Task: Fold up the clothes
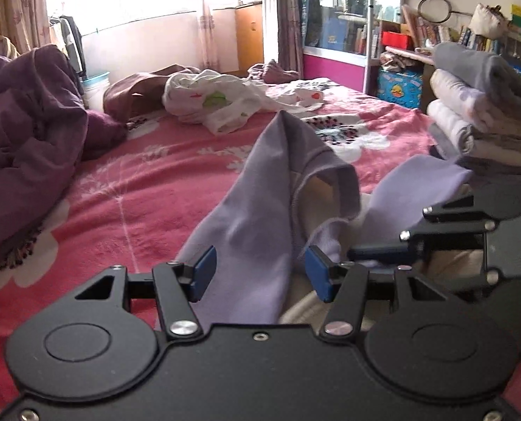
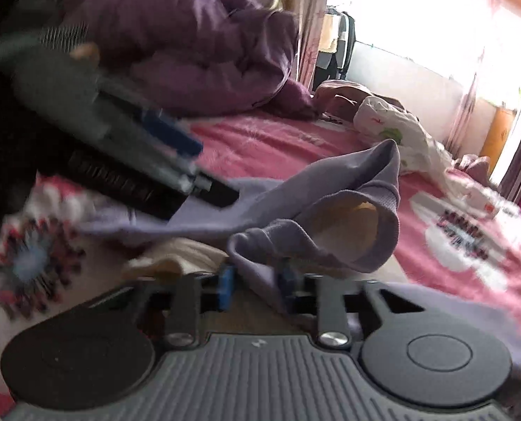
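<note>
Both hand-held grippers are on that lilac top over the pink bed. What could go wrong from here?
The left hand-held gripper stands open around the lilac top, so that side could slump. The right hand-held gripper pinches only a bunched edge, which might slip out. The stack of folded clothes sits close by, so a wide swing could topple it.

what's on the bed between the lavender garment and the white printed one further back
Bare pink floral bedsheet, nothing else. The left wrist view shows it best: the lavender garment rises in front, the crumpled white printed garment lies beyond.
</note>
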### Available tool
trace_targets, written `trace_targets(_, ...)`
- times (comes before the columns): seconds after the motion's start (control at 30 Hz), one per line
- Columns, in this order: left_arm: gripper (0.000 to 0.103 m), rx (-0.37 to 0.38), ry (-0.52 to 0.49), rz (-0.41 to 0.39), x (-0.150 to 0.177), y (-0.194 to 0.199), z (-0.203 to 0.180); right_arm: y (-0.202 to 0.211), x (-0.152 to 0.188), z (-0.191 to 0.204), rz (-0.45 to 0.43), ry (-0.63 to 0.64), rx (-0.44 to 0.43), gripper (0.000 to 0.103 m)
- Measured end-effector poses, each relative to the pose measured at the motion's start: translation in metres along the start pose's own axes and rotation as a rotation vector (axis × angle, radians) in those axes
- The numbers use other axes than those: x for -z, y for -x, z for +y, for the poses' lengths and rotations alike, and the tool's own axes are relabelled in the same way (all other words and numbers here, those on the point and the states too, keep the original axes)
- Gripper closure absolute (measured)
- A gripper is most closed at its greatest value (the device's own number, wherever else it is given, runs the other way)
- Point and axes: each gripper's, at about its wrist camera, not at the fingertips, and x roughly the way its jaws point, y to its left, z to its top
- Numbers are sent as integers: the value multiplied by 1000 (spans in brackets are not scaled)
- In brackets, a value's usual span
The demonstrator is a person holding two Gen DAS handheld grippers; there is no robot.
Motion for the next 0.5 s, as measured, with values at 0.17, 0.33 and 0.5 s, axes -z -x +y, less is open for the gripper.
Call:
trace_targets(0.17,48,7,61,-26,-1,16,3,8,-4,-7,11,-59,-21,83)
trace_targets(0.33,48,4,119,-27,2,34,12,-7,-11,7,65,-7,24,68)
trace_targets(0.5,47,3,138,-6,12,47,20,-25,-13,8,80,-43,28,87)
